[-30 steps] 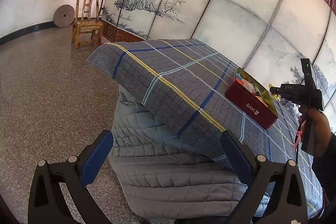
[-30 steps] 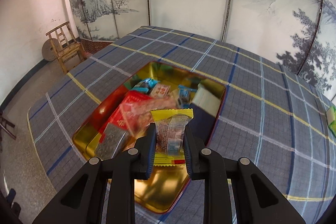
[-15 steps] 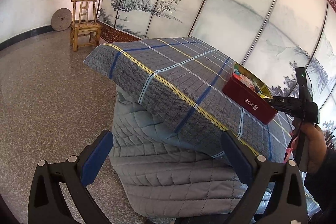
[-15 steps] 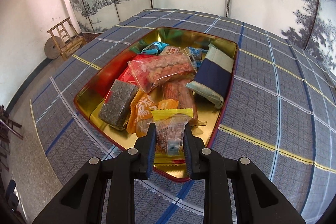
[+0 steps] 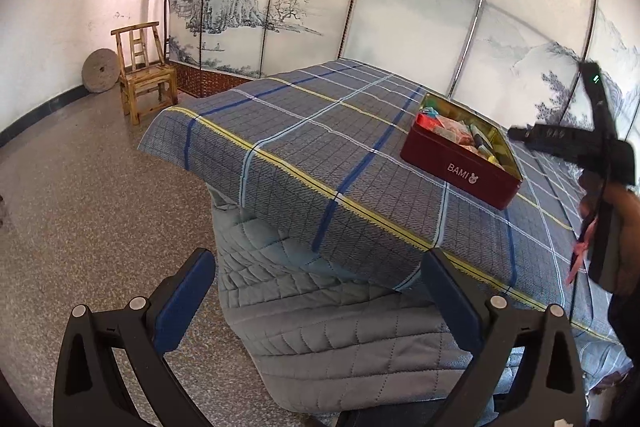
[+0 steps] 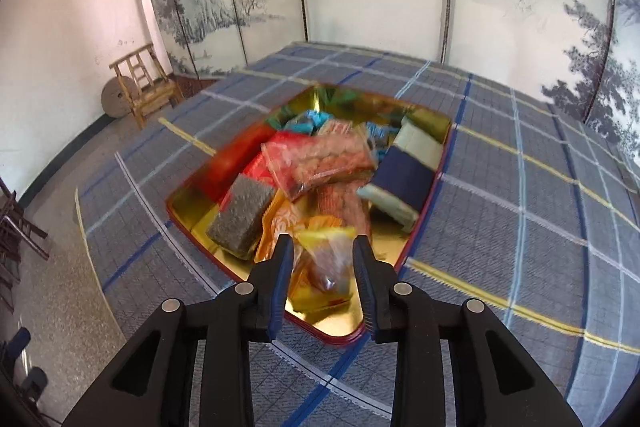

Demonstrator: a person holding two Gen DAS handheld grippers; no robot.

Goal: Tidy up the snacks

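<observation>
Your right gripper [image 6: 323, 263] hangs over the near end of the red tin [image 6: 424, 223], its jaws a little apart with a yellow-edged snack packet [image 6: 326, 261] between them; the packet is blurred, and you cannot tell whether the pads are pinching it or have just let it go. The tin sits on the plaid tablecloth [image 6: 520, 195] and already holds most of what is visible: a grey-speckled bar [image 6: 240, 213], a clear packet of reddish snacks [image 6: 320, 159], a navy-and-cream packet [image 6: 408, 173], plus orange and teal wrappers underneath, all heaped loosely rather than lined up. No stray snacks show on the cloth in either view, so the gathering looks nearly finished, with this packet the last one evident and perhaps some tidying left. Your left gripper [image 5: 318, 301] is held well off the table's corner, jaws spread wide and empty, looking across at the tin [image 5: 460, 173] and at your right hand [image 5: 624, 239].
</observation>
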